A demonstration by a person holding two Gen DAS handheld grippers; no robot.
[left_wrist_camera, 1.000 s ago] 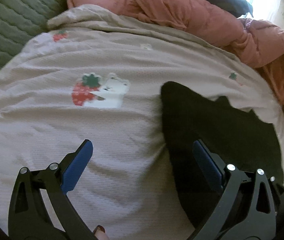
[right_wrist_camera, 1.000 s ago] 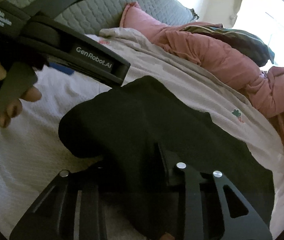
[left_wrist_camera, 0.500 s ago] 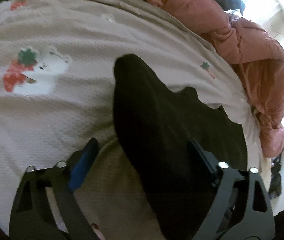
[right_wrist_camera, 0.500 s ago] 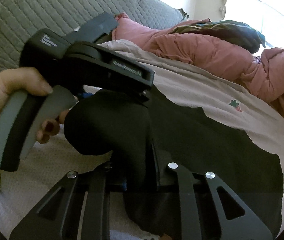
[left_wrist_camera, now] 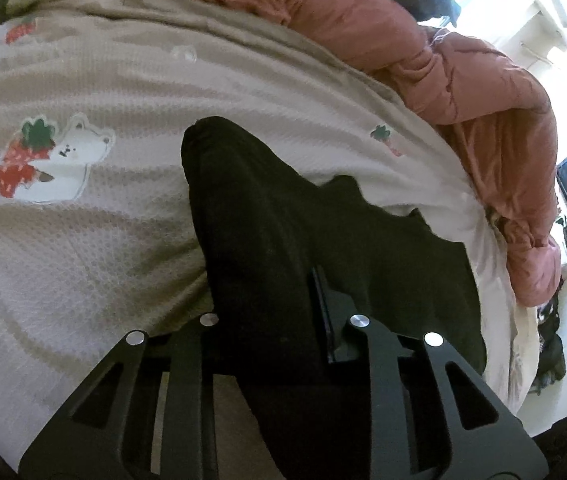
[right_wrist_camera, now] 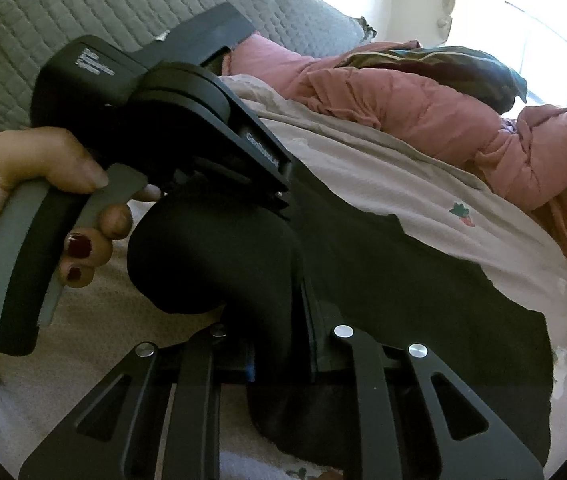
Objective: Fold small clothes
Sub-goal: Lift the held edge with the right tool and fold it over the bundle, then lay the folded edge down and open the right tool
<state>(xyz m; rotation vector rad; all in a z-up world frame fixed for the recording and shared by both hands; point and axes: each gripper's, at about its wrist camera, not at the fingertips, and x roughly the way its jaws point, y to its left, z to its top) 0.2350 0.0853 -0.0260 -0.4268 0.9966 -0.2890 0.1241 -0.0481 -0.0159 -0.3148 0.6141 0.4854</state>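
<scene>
Right gripper: the black two-finger right gripper sits nearest its camera, jaws drawn close together and clamped on a fold of the small black knit garment, which bunches up between the fingers.
Left gripper: the black two-finger left gripper has its jaws closing, with a ridge of the same garment between the fingers; the cloth fills the gap and hides the left finger's pad.
Left hand: in the right wrist view, the hand with dark red nail polish wraps the grey handle at the left, its gripper body angled down onto the garment's rounded left end.
Garment position: it lies on the bed, spreading from the two grippers toward the right, its near-left part raised off the cover.
Bed cover: the beige waffle-textured bed cover lies under the garment and carries a strawberry-and-bear print to the left.
Far side: the crumpled pink quilt is heaped along the cover's far and right edge.
Far left: the grey quilted headboard stands behind.
</scene>
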